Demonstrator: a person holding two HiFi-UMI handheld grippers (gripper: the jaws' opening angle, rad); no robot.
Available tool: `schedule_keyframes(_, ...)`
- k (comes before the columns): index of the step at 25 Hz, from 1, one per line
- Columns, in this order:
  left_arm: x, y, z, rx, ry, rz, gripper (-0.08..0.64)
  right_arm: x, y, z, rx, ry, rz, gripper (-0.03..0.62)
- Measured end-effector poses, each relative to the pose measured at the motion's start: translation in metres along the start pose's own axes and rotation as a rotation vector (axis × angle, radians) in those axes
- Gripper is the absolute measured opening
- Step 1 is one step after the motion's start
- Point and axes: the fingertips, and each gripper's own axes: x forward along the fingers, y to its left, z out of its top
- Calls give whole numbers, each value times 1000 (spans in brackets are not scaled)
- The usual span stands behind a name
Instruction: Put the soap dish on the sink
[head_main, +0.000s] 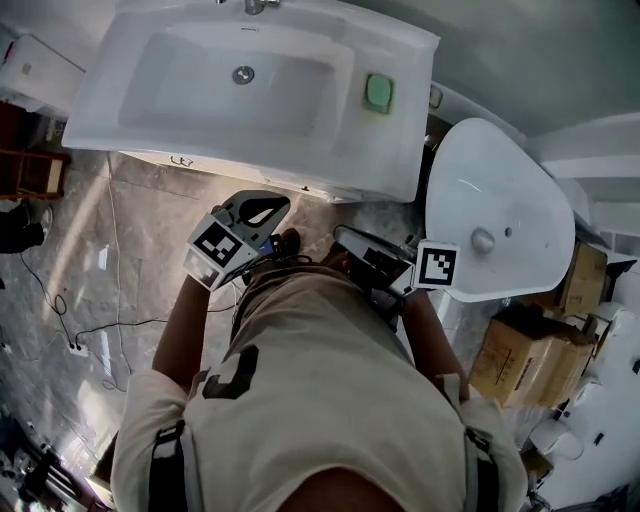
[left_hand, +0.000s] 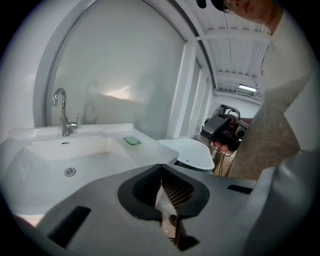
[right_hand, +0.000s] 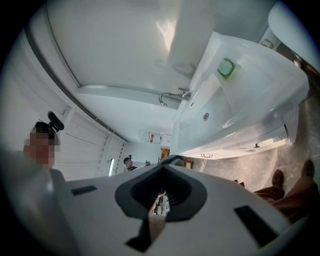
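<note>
Standing before the sink (head_main: 200, 135), you hold both tools low by your waist, short of its front edge and well apart from everything on it; the left gripper (left_hand: 162, 172) has its jaws pressed together with nothing between them; the right gripper (right_hand: 165, 162) likewise shows its jaws closed and empty, and it is rolled so that in its own view the sink runs up the frame; the green soap dish (head_main: 378, 93) lies flat on the sink's ledge, just to the right of the bowl, on the side away from the faucet (left_hand: 62, 112); the drain (head_main: 243, 74) sits in the middle of the bowl; a second white basin (head_main: 500, 215) stands to your right, with cardboard boxes (head_main: 520, 355) beside it; a cable (head_main: 60, 310) trails across the marbled floor (head_main: 130, 220) on your left.
</note>
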Motion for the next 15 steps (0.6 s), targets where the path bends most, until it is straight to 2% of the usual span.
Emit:
schedule_keyframes(7,20,-37,6,51,25,-19,20,-30,2,3,-39,-40,16,9)
schedule_keyframes(15,75,-94,24,66,62,-37,20,-109,-7,12,-37,-92,24,9)
